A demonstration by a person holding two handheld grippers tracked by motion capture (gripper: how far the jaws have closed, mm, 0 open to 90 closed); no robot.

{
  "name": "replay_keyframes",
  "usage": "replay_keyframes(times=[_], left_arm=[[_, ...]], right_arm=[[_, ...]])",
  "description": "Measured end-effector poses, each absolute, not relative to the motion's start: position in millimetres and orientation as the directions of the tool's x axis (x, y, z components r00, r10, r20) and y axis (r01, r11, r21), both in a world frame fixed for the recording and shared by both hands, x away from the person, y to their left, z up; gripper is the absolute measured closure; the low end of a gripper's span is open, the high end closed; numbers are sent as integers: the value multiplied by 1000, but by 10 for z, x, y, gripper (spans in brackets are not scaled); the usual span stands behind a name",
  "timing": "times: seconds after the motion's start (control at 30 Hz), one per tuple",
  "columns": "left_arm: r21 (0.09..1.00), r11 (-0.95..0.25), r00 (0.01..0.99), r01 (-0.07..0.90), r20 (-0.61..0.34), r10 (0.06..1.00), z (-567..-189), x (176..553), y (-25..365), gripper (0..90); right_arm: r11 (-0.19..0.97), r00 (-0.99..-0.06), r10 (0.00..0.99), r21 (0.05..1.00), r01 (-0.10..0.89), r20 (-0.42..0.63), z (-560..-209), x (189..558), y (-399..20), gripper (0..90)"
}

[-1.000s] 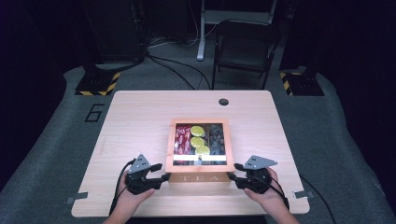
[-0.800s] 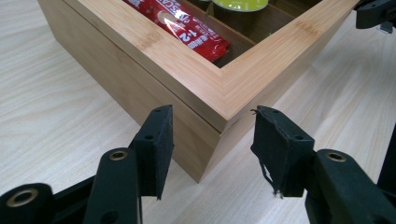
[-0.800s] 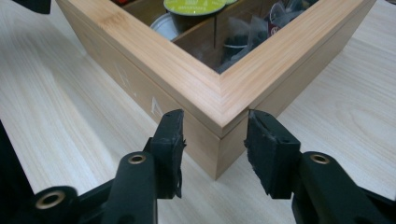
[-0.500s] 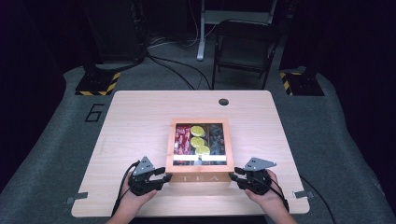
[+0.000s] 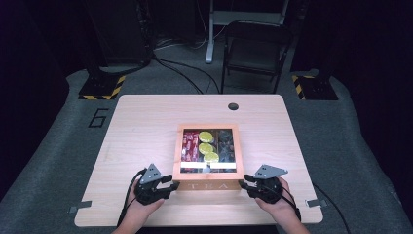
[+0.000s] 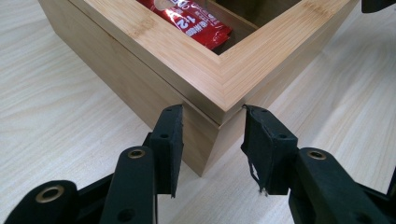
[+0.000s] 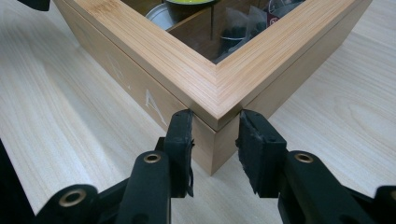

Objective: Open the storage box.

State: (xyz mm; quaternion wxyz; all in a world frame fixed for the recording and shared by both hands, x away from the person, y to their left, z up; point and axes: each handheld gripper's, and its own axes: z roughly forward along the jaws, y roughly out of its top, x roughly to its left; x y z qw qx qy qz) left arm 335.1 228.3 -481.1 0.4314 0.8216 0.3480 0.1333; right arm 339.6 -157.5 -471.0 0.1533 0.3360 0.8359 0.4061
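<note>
A bamboo tea box [image 5: 178,151] with a glass-window lid and "TEA" on its front wall sits near the table's front middle. Through the lid I see red packets [image 5: 189,146], yellow-green rounds [image 5: 207,146] and dark sachets [image 5: 225,144]. My left gripper [image 5: 171,185] is at the box's near-left corner and my right gripper [image 5: 243,185] at the near-right one. In the left gripper view the gripper [image 6: 212,116] stands open, jaws straddling the lid's corner [image 6: 224,88]. In the right gripper view the gripper [image 7: 215,119] straddles the other lid corner [image 7: 215,91] the same way.
The pale wooden table [image 5: 146,122] has a cable hole [image 5: 233,106] at its far edge. Behind the table stand a folding chair [image 5: 255,48] and two stand bases with yellow-black stripes [image 5: 102,87]. Cables trail from both grippers off the table's front edge.
Both grippers have moved inward along the table's front until their jaws reach the box's two near corners. The box itself has not moved.
</note>
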Motion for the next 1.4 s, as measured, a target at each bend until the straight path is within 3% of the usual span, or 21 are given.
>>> replay_keyframes(times=[0.43,1.4], left_arm=[[840,-326,707,433,-93,701,-4686,3339,2260,620],[874,-303,673,379,-36,738,-4007,3491,2248,576]], right_arm=[[399,-710,704,807,436,35,-4634,3403,-1558,662],[362,-704,709,843,397,28,-3947,3611,-1611,672]])
